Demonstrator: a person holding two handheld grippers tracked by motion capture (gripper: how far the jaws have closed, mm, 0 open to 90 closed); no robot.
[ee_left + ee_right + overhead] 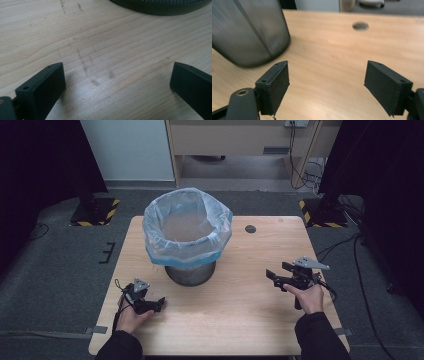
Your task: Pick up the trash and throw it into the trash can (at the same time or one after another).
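Mesh bin (190,270), clear bag-lined, upright centre frame on wood table (240,310). Left gripper (159,303) lower left, nearer bin base; right gripper (270,276) right. Both jaws wide, empty.

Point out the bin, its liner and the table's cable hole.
bin (190,272): high view, mesh base.
liner (220,237): high view, folded-over rim.
cable hole (250,228): high view, its centre.

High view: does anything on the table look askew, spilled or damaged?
Nothing is spilled or broken. The clear blue-tinted plastic liner sits unevenly over the dark mesh waste bin, its folded-over rim bunched and drooping lower at the front. The light wooden table shows faint grey scuff marks.
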